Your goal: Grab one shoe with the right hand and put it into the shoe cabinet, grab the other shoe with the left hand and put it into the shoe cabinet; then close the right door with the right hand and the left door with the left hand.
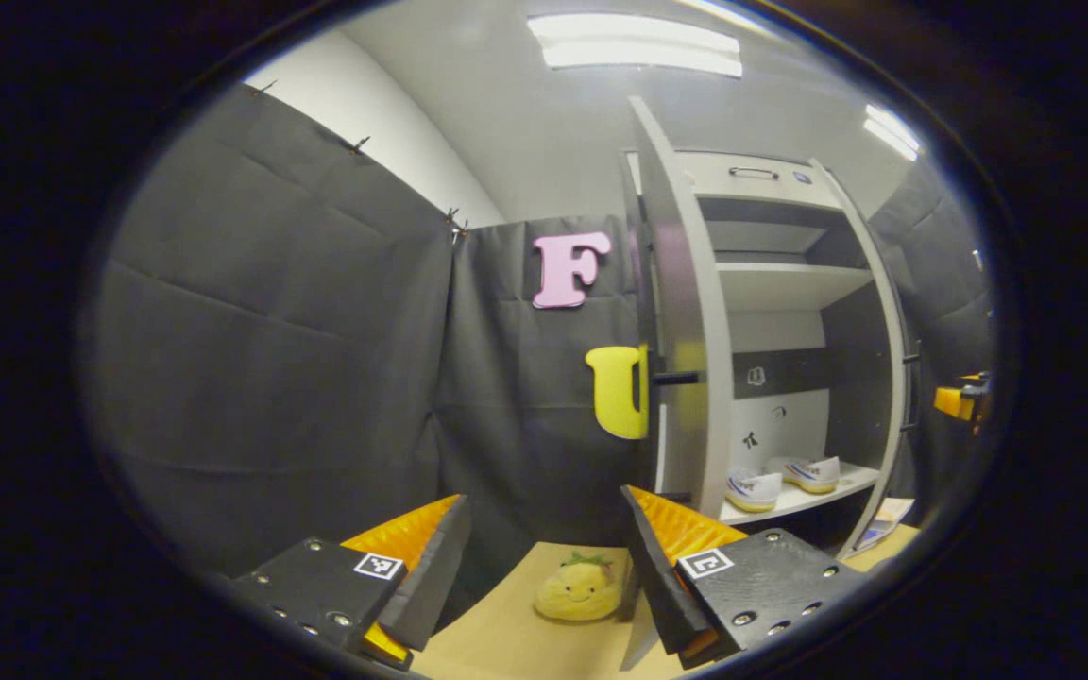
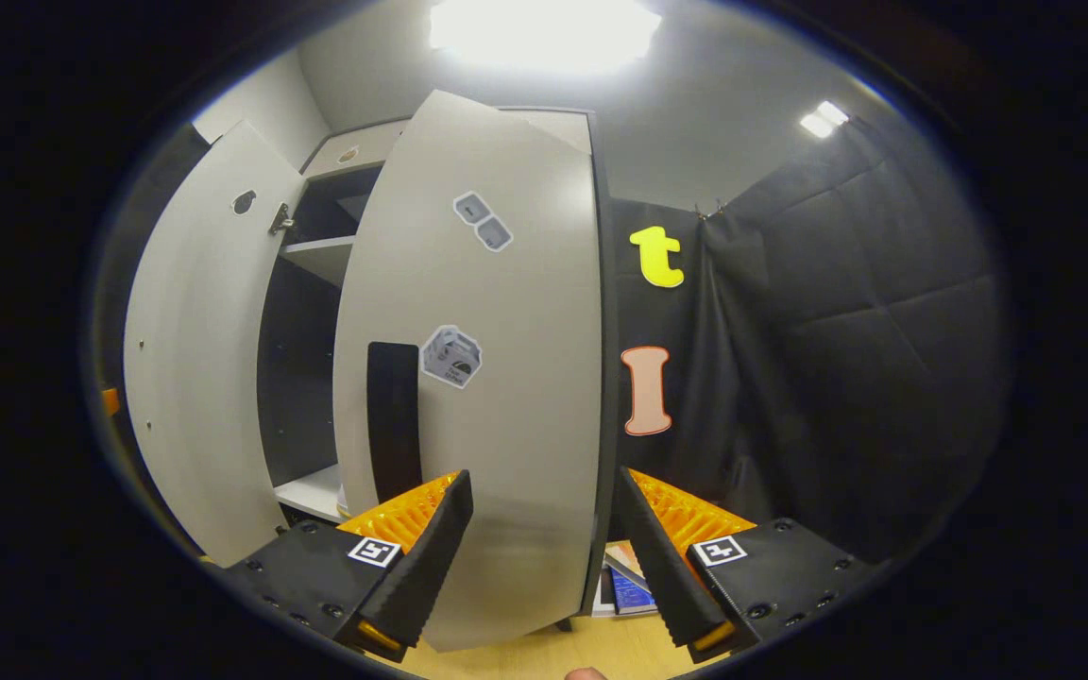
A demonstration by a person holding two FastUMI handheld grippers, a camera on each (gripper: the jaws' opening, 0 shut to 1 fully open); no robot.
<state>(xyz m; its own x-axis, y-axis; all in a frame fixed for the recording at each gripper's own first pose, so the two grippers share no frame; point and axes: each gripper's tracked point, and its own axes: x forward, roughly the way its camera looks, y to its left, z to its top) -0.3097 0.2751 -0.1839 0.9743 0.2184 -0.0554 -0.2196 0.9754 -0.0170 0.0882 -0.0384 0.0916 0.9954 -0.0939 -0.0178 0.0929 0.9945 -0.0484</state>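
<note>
Both shoes (image 1: 780, 482) are sitting on the cabinet's (image 1: 771, 283) lower shelf, so only the doors are left. The right gripper (image 2: 539, 529), jaws apart and empty, is facing the right door (image 2: 487, 378), likely lining up to push it shut. The left gripper (image 1: 544, 548), also spread and empty, is waiting near the left door (image 1: 686, 312), above a plush toy (image 1: 579, 587).

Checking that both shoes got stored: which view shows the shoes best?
The left gripper view: both shoes sit side by side on the cabinet's lower shelf. In the right gripper view the nearly shut right door covers that spot.
</note>
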